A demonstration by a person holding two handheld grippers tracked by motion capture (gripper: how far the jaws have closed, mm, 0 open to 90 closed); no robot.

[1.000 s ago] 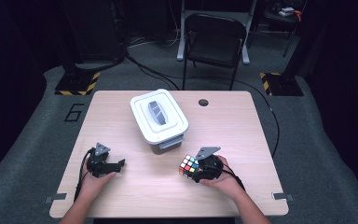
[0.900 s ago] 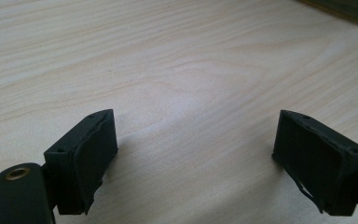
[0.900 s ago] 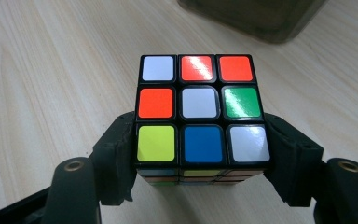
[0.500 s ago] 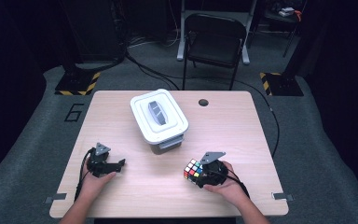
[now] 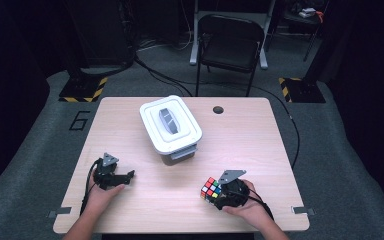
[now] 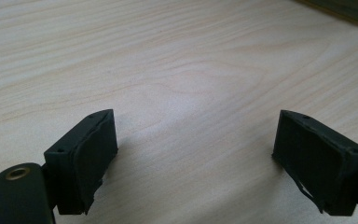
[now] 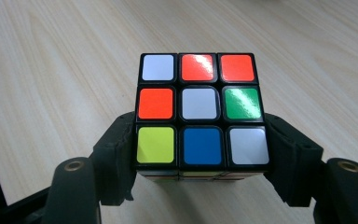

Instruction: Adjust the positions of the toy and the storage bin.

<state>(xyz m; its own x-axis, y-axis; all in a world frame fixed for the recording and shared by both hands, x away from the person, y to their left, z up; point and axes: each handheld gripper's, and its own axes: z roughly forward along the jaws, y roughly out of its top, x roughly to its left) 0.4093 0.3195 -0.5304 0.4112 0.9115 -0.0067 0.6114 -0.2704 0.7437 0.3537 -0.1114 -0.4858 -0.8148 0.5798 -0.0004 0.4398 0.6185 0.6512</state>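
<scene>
While the wooden table (image 5: 145, 210) takes up the middle of the high view, a dark floor (image 5: 30, 165) lies around it and a black chair (image 5: 228, 37) stands beyond its far edge. On the floor at the table's left a "6" (image 5: 81, 120) is marked, and yellow-and-black striped blocks (image 5: 82, 89) sit off both far corners. A round hole (image 5: 218, 109) shows in the tabletop near the far edge, right of centre.

A white box (image 5: 171, 125) with its lid on stands on the far half of the table, about midway across, with a grey handle on top.

Near the front edge, the left gripper (image 5: 128, 175) rests low over the bare wood, well left of the box, held in the person's left hand (image 5: 102, 192). In the left gripper view its jaws stand wide apart with nothing between them, just plain tabletop.

At the front right, the right gripper (image 5: 214, 192) is held in the right hand (image 5: 250, 207). Its jaws are clamped on a cube (image 7: 201, 114), one pad pressed against each side. The cube sits between the pads, close over the wood near the front edge, well clear of the box. The face toward the right gripper view shows white, red, red above; red, white, green in the middle; yellow, blue, white below.
</scene>
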